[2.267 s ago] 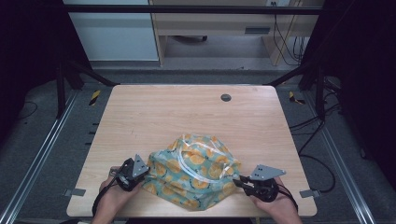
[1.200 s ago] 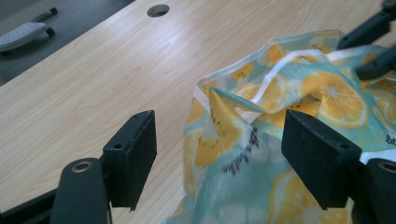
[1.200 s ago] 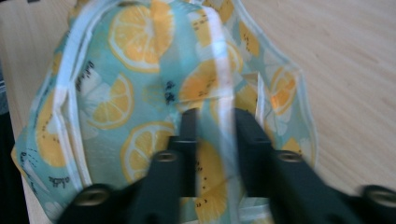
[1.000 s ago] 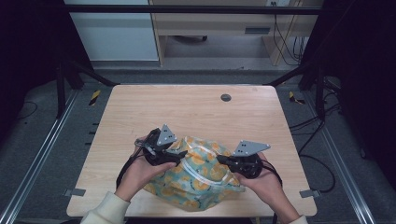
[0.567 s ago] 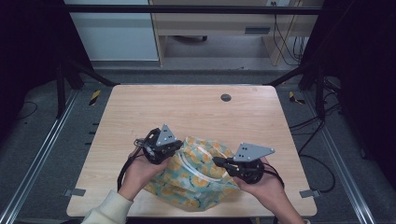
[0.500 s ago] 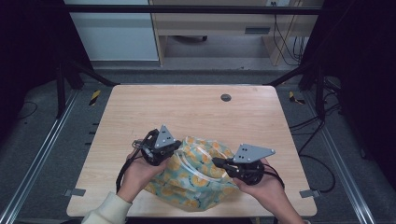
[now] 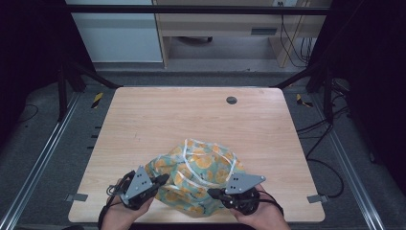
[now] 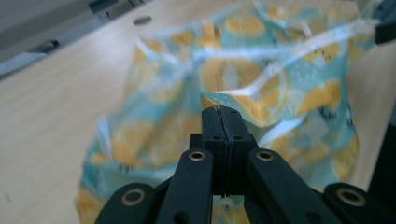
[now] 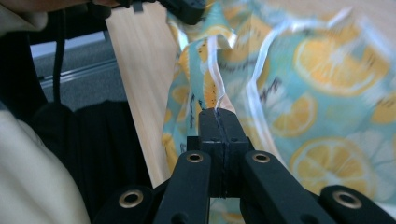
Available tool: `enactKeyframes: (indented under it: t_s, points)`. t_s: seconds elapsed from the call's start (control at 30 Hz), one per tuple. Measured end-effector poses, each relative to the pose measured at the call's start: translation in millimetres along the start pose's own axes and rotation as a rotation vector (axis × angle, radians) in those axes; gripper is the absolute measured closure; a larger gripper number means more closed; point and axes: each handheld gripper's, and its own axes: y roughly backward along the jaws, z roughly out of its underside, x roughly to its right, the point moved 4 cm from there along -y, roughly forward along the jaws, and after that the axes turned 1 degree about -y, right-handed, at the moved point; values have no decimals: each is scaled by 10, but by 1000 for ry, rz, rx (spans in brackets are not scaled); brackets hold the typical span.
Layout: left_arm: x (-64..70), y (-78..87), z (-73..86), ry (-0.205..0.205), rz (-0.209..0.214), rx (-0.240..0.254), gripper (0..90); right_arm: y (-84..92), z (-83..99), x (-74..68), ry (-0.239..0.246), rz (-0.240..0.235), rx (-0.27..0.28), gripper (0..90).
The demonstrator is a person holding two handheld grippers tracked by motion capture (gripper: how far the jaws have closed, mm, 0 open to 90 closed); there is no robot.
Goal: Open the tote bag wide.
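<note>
A teal cloth (image 7: pixel 198 170) printed with orange slices and edged in white lies bunched near the table's front edge. My left gripper (image 7: pixel 163 179) is at the cloth's left side, jaws pressed together on a fold of it (image 8: pixel 219 110). My right gripper (image 7: pixel 211 192) is at the front right of the cloth and is shut on its white trim (image 9: pixel 217 110). The cloth (image 8: pixel 261 88) rises in blurred folds beyond the left jaws. In the right gripper view the cloth (image 9: pixel 336 60) spreads to the right, with the left gripper (image 9: pixel 187 8) at the top.
The wooden table (image 7: pixel 158 120) has a small round dark hole (image 7: pixel 231 100) near its far edge. Metal rails (image 7: pixel 38 167) run along both sides, and cables (image 7: pixel 330 124) lie on the floor at the right. The person's sleeve (image 9: pixel 32 177) is close at the left.
Both grippers have moved from the middle of the cloth back toward the table's front edge. The cloth has come with them and is more bunched.
</note>
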Motion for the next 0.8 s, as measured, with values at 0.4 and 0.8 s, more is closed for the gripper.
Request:
enactKeyframes:
  t_s: [0.4,0.8]
  points:
    - [99,-198,291,-64,40,-144,900,-58,65,77,-41,-14,-46,697]
    - [146,-187,285,-106,46,-137,900,-154,-294,231,-57,-12,-38,765]
